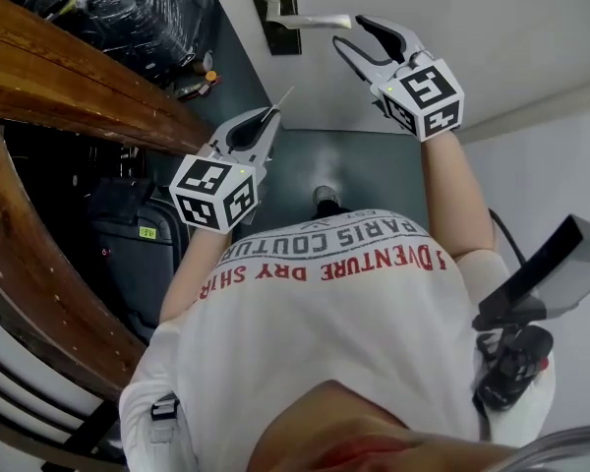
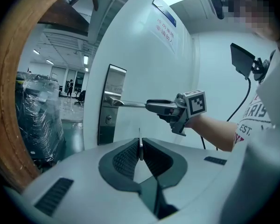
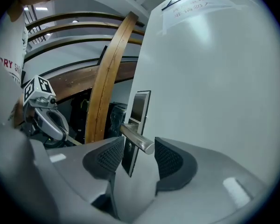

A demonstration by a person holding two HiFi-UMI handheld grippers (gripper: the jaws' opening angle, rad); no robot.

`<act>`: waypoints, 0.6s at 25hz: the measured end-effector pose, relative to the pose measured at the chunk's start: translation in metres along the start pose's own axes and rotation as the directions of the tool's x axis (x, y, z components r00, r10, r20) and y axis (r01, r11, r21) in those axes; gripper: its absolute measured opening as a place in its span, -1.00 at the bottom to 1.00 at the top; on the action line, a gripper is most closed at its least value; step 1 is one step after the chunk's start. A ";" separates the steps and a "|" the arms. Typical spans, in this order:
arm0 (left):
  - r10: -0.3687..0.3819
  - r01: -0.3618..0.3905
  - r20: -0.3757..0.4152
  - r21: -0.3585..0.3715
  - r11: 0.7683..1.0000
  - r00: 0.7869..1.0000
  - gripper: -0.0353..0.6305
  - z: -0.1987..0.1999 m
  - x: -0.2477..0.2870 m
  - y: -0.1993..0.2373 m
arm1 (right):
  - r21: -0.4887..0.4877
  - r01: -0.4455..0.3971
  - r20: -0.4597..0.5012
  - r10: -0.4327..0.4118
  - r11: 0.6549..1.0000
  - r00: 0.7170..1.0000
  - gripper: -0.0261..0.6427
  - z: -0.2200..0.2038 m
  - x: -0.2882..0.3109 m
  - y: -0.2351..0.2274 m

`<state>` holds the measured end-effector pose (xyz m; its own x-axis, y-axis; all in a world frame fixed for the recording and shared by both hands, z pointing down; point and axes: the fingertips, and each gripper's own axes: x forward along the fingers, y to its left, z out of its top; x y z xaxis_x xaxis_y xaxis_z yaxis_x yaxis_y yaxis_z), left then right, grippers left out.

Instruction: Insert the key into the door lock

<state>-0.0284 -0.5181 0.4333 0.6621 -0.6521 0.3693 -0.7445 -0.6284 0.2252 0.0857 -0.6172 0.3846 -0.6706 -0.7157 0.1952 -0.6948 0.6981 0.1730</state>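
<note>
**Though pinched firm, not yet at the lock**

Judged light, rigid and slick: a thin metal key (image 2: 140, 143), unlikely to bend, yet apt to swivel or slide between pads if nudged off-line at the mouth of the lock. Best taken by the broad head, flat faces against the pads, with the blade left free to project. Gripped much that way now: held edge-on in the left gripper (image 2: 140, 149), clamped down narrow on it, with the tip poking out ahead toward the door (image 2: 144, 55). Placed well apart from the lock plate (image 2: 113, 83) and from the keyhole (image 2: 108, 119) below the lever, so probably calling for a careful line-up before any push. Likely to need only a light, straight feed, since a stiff blade forced askew would twist in the pads rather than give. Spread wide at the right gripper (image 3: 136, 155), with the end of the door handle (image 3: 138, 138) lying between the pads and neither pad seen pressing on it.
</note>
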 end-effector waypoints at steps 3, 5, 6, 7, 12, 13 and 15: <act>-0.005 0.005 0.005 -0.013 1.000 1.000 -0.83 0.002 -0.001 0.004 | -0.033 0.002 -0.021 -0.003 0.999 1.000 -0.38 0.000 0.009 -0.004; -0.009 0.010 0.008 -0.024 1.000 1.000 -0.83 0.002 -0.001 0.005 | -0.032 -0.008 -0.014 0.008 0.999 1.000 -0.38 0.003 0.011 -0.004; -0.013 0.013 0.008 -0.033 0.999 1.000 -0.83 0.001 0.000 0.005 | -0.029 -0.020 -0.012 0.020 0.999 1.000 -0.38 0.004 0.013 -0.003; -0.016 0.017 0.008 -0.043 0.999 1.000 -0.83 0.001 0.002 0.006 | -0.027 -0.034 -0.012 0.033 0.999 0.999 -0.38 0.006 0.014 -0.002; -0.020 0.021 0.008 -0.069 0.997 1.000 -0.83 -0.002 0.006 0.008 | -0.033 -0.063 -0.007 0.063 0.997 0.998 -0.39 0.007 0.014 0.001; -0.019 0.020 0.010 -0.075 0.997 1.000 -0.83 -0.002 0.007 0.009 | -0.033 -0.064 -0.008 0.064 0.997 0.998 -0.40 0.007 0.014 0.001; -0.016 0.018 0.020 -0.087 0.996 1.000 -0.83 0.000 0.008 0.011 | -0.032 -0.065 -0.011 0.065 0.997 0.998 -0.40 0.007 0.015 0.001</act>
<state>-0.0311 -0.5302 0.4392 0.6755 -0.6504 0.3474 -0.7373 -0.6005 0.3094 0.0736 -0.6272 0.3808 -0.7113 -0.6688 0.2163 -0.6412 0.7434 0.1904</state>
